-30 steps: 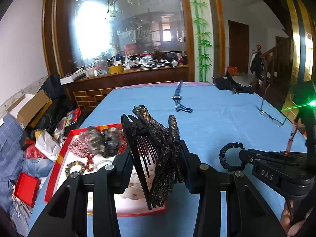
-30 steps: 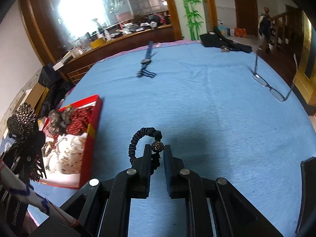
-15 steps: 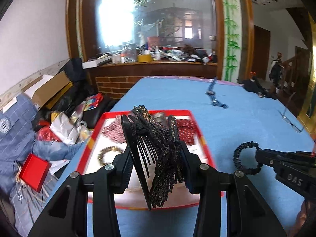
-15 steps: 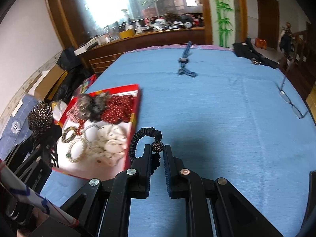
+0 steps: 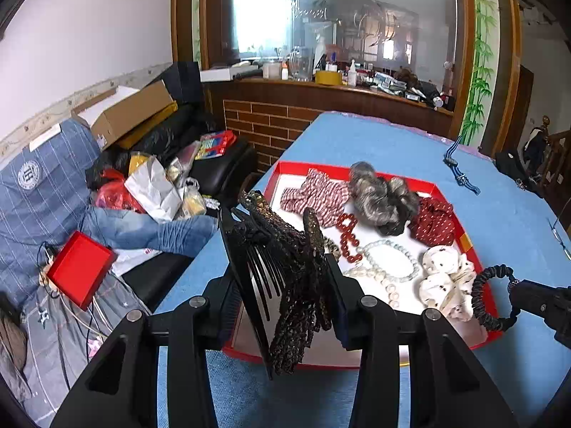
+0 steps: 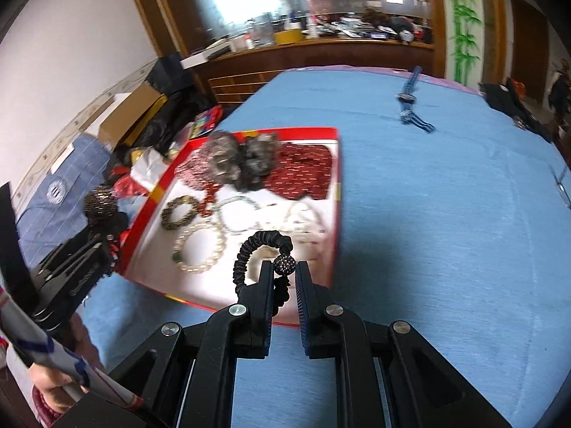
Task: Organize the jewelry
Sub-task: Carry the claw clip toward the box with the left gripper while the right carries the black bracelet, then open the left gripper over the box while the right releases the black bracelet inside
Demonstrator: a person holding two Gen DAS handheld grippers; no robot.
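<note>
- A blue cloth (image 5: 374,142) covers the table
- A brown cardboard box (image 5: 125,114) lies on dark bags, left of the table
- A small red box (image 5: 80,273) rests on checked blue fabric (image 5: 35,192)
- A wooden counter (image 5: 321,100) with a brick-pattern front stands under a large mirror (image 5: 339,18), crowded with bottles
- Green bamboo (image 6: 460,25) is painted on the wall beside the mirror

Tray (image 5: 357,167) on table (image 5: 499,221), beads (image 5: 387,260) inside, watch (image 5: 458,171) behind, glasses (image 6: 562,185) right.
</note>
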